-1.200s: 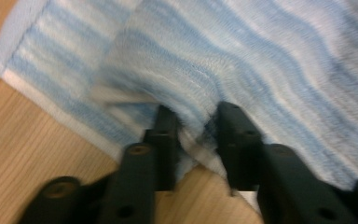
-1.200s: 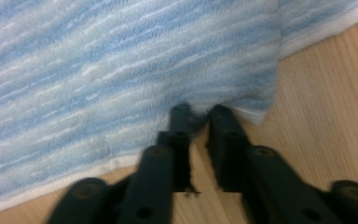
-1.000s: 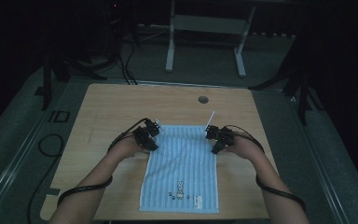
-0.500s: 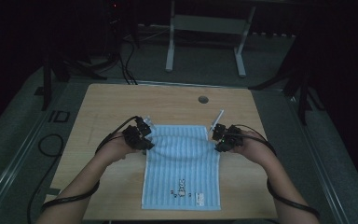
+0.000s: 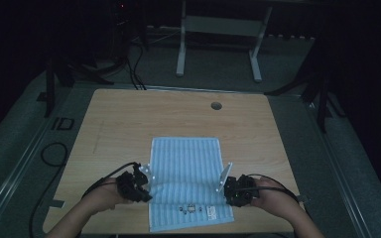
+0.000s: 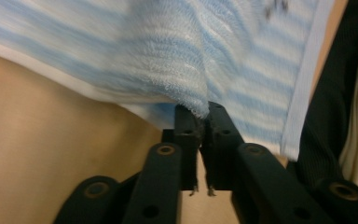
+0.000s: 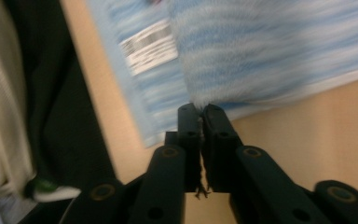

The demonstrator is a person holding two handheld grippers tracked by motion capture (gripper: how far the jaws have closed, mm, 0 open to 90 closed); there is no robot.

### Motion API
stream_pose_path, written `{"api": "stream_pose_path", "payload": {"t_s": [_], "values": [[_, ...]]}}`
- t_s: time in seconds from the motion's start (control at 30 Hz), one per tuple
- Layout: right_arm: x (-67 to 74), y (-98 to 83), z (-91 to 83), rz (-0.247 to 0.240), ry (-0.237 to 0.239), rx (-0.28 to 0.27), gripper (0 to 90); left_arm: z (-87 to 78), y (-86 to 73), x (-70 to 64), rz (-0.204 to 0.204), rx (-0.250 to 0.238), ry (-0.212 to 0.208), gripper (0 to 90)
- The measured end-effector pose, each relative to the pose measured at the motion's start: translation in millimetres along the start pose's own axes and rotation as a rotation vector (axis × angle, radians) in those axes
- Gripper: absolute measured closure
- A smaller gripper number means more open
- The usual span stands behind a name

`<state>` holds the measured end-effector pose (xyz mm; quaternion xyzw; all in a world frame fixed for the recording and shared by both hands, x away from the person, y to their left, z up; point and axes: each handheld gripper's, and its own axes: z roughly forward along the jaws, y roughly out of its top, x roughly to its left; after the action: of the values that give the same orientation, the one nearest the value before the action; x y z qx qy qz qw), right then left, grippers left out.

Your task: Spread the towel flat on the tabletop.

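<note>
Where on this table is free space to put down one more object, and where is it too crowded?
Free: the wide band of wooden table between the far edge and the striped towel, apart from the round cable hole; also the strips left and right of the towel. Crowded: the near edge, where the left gripper and right gripper each pinch the towel.
</note>
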<state>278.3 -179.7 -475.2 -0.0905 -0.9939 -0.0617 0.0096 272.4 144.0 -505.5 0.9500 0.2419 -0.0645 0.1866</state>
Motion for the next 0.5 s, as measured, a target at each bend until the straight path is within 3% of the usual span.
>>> {"api": "stream_pose_path", "payload": {"t_s": [0.03,0.1,0.17,0.27,0.4,0.5], "values": [[0.6,-0.9,3.1,-0.005,0.010,0.020,81.2,0.7,-2.4,-1.4,0.016,0.025,-0.007,76.4],[-1.7,-2.9,2.2,-0.011,0.000,0.045,77.2,-6.2,-6.0,-0.7,0.024,0.020,0.014,68.2],[-10.3,-3.7,-7.8,0.016,-0.019,0.025,77.5,-20.0,-6.0,4.4,0.007,-0.014,0.060,64.8],[-28.6,1.6,-20.2,0.033,-0.055,-0.035,88.8,-31.5,2.8,18.5,-0.003,-0.050,0.102,64.9],[-55.2,19.8,-8.3,0.057,-0.070,-0.021,90.0,-20.3,24.8,37.7,-0.002,-0.034,0.152,65.7],[-68.3,34.6,8.8,0.055,-0.062,0.001,90.0,-5.6,40.6,49.8,0.005,-0.001,0.156,67.0]]}}
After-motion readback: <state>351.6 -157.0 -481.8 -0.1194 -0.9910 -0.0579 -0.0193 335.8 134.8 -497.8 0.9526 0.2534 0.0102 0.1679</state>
